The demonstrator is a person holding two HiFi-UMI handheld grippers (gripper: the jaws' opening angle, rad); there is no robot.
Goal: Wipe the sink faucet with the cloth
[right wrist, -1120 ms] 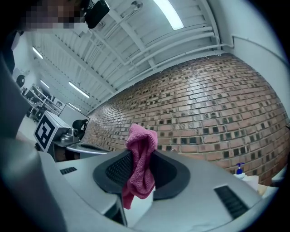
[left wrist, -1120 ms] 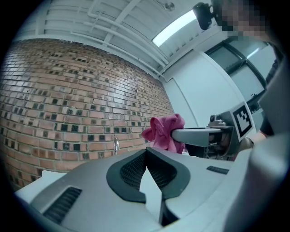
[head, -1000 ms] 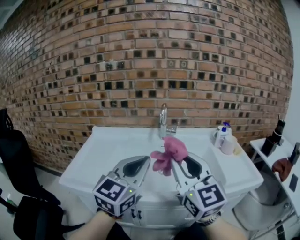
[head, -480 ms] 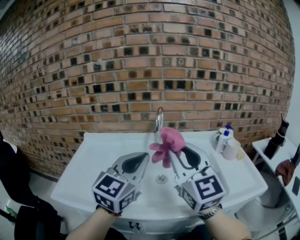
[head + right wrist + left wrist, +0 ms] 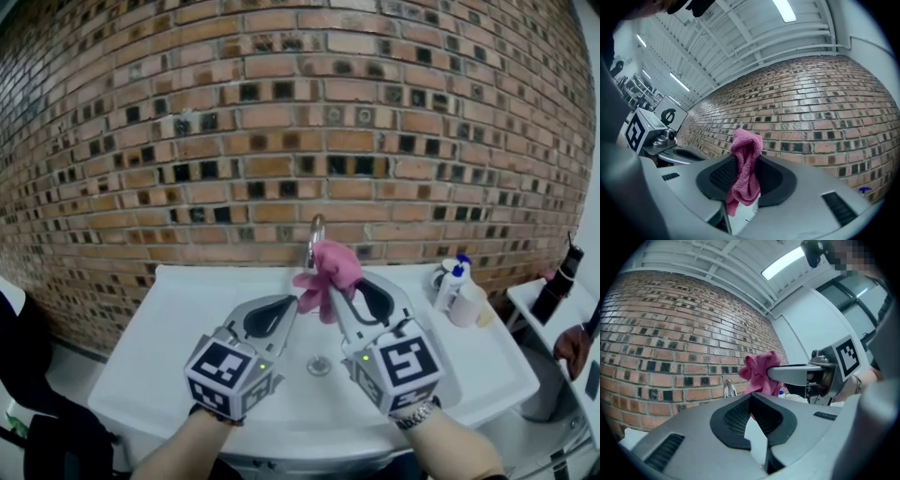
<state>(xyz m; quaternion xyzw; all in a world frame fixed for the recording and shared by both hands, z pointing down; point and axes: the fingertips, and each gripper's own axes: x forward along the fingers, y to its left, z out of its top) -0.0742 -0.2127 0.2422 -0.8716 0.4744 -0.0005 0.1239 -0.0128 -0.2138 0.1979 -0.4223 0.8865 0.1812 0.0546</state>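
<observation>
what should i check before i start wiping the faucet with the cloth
1. The pink cloth is clamped in the right tongs: ok.
2. The left tongs are shut, empty and beside the cloth: ok.
3. A bunch of cloth sticks out past the tips for wiping: ok.
4. Cloth is against the faucet: cannot tell; they overlap in the head view.
5. The bottles stand off at the right of the sink, out of the way: ok.
</observation>
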